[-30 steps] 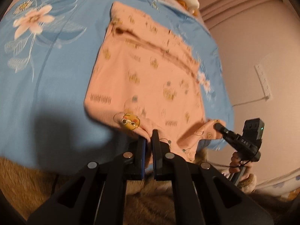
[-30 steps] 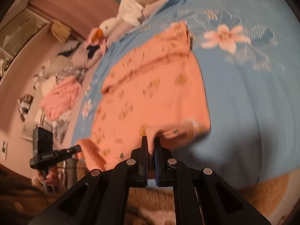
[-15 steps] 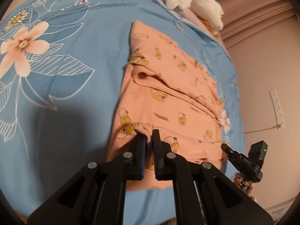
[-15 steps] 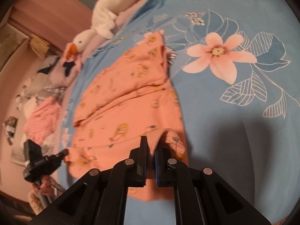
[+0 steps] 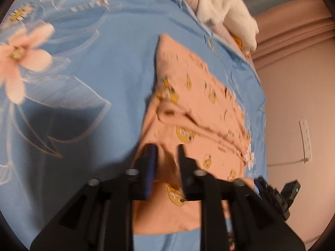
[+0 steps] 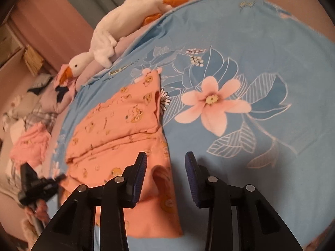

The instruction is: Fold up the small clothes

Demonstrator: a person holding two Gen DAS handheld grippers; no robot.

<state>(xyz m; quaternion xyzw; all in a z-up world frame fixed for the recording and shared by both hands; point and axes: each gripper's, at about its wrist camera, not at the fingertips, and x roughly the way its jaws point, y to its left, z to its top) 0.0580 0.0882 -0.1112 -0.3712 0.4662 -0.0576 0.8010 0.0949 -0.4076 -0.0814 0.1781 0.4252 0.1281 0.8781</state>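
Both claws letting go over the bed

The orange cartoon-print cotton garment [image 6: 125, 125] lies folded on the blue floral bedsheet [image 6: 261, 73]; the left claw [image 5: 165, 156] and right claw [image 6: 165, 167] are opening (cloth between the pads, unpinched).

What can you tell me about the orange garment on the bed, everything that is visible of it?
The orange garment is small, of soft knit-looking fabric printed with yellow cartoon figures. It lies folded on the blue floral bedsheet, with a layer doubled over, so a horizontal fold edge crosses its middle. A loose edge near the cameras stands up in a small hump. The left claw and right claw are both opening, each with fabric between its fingers, pads no longer pressing. Only the sheet supports it.
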